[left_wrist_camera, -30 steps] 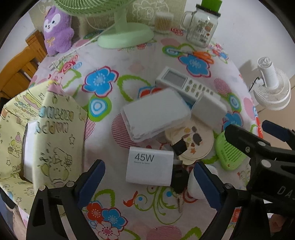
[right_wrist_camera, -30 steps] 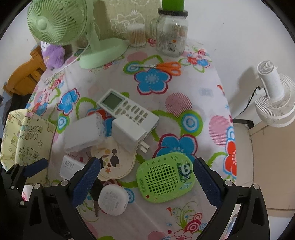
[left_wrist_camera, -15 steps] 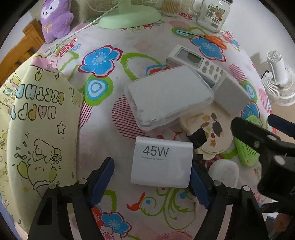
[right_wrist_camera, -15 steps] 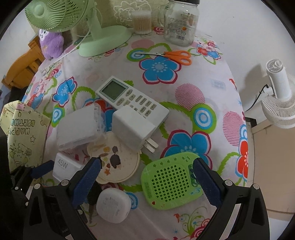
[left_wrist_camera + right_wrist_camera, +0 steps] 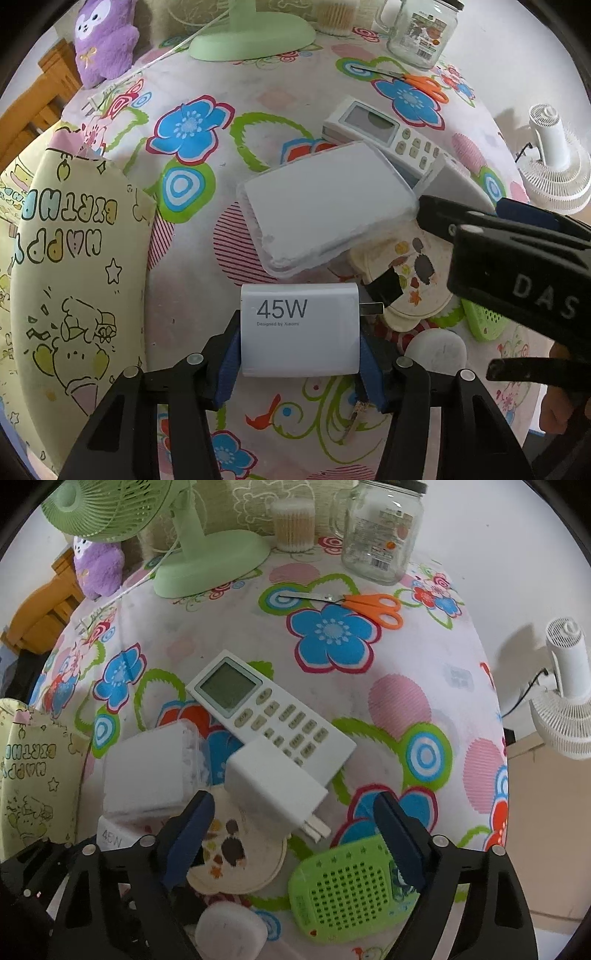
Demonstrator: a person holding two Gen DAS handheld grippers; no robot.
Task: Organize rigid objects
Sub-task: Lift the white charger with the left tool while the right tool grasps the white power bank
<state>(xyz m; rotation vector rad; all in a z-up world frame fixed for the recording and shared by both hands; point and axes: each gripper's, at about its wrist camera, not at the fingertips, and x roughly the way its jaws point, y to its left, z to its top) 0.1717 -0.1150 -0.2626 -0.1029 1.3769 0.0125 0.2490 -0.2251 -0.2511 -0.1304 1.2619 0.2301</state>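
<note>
charger (image 5: 299, 334): white block, "45W" printed | left hand-held gripper (image 5: 298, 354): closing around it

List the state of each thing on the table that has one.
45W charger: flat, between the left gripper pads as the jaws close.
Right gripper: closing, nothing gripped.
Second charger: leaning on the remote, prongs out.
Jar: upright, lidded.
Scissors: closed, flat.
Green fan: upright.
Remote: screen blank.
</note>
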